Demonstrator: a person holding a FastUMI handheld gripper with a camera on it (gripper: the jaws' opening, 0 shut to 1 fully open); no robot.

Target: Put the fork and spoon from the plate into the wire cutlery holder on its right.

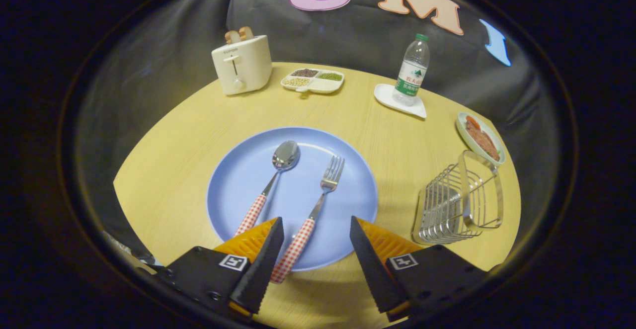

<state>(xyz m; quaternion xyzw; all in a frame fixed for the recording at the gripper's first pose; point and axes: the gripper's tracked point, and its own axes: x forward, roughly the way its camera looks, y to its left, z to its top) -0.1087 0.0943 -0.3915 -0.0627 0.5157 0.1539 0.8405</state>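
Note:
A round blue plate lies on the wooden table just ahead of my fingers. On it rest a spoon on the left and a fork on the right, both with red-and-white checked handles pointing toward me. The fork's handle end overhangs the plate's near rim, close to my left finger. The spoon's handle end slips behind that same finger. My gripper is open and holds nothing. To the plate's right stands the empty wire cutlery holder.
At the back of the table stand a white toaster with bread in it, a divided dish of beans, and a water bottle on a white coaster. A small dish of food sits just behind the wire holder.

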